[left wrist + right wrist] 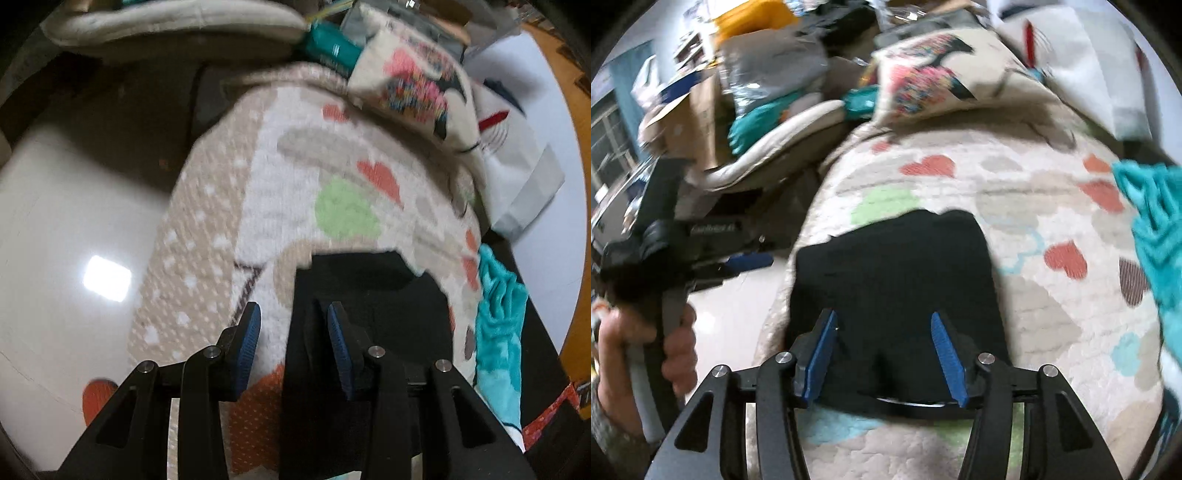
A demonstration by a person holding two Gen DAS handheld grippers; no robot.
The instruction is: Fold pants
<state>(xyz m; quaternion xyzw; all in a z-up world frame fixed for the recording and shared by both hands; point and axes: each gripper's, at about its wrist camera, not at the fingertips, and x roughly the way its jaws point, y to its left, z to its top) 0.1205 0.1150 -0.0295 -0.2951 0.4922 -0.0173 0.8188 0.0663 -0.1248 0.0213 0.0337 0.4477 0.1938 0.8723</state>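
The black pants [894, 266] lie folded into a compact rectangle on a cream blanket [1015, 177] with heart patterns. In the left wrist view the pants [373, 295] fill the lower middle. My left gripper [293, 314] is open above the pants' left edge, one blue pad over the blanket and one over the black cloth. It also shows from the side in the right wrist view [750, 260], left of the pants. My right gripper [882, 325] is open and empty, hovering over the pants' near edge.
A printed cushion [417, 88] lies at the blanket's far end. A teal fleece cloth [1156, 229] lies on the right of the blanket. Cardboard boxes and clutter [701, 96] stand at the back left. Shiny pale floor [74, 221] lies left of the blanket.
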